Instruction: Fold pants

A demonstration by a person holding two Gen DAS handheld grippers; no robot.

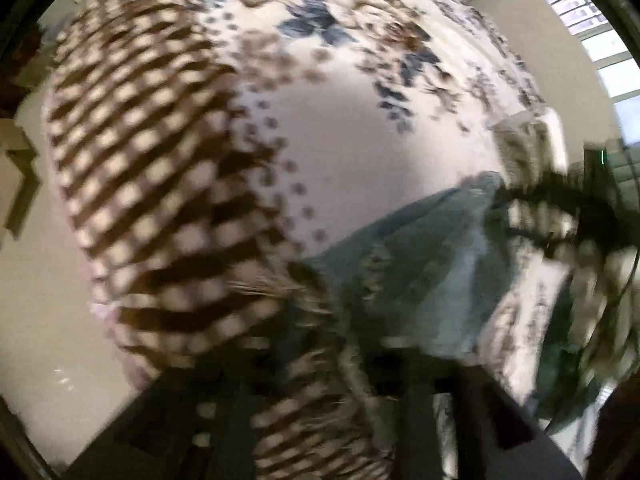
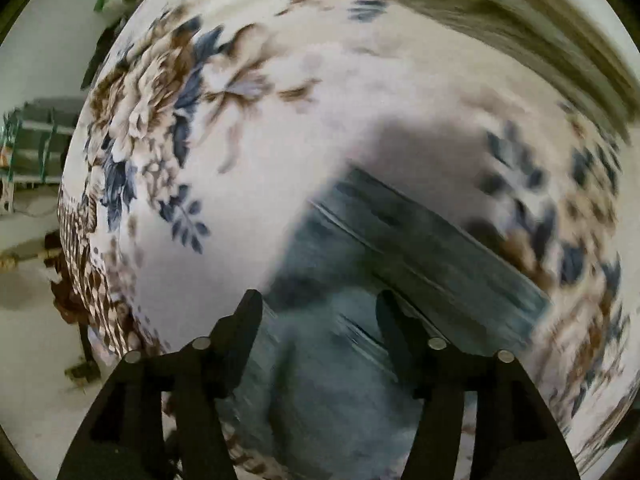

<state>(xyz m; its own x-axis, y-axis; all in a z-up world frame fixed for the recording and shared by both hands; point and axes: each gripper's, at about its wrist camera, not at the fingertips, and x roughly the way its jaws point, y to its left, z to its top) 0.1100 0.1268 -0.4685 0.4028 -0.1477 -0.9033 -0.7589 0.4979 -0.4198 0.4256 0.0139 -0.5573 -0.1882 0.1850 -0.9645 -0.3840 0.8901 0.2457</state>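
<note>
Blue-grey pants (image 2: 420, 248) lie on a bed with a floral and checked cover (image 2: 248, 152). In the right wrist view my right gripper (image 2: 318, 308) is open, its black fingers (image 2: 248, 320) spread over the near part of the pants. In the left wrist view the pants (image 1: 420, 256) lie at the lower right on the cover (image 1: 352, 128). My left gripper (image 1: 320, 420) is a dark blur at the bottom edge, and its jaws cannot be made out. Both views are motion-blurred.
Pale floor (image 1: 48, 320) lies left of the bed. A window (image 1: 592, 16) is at the upper right. A green-framed rack (image 2: 36, 144) stands beyond the bed's left side. A dark blurred shape, perhaps the other gripper (image 1: 568, 208), is at the right.
</note>
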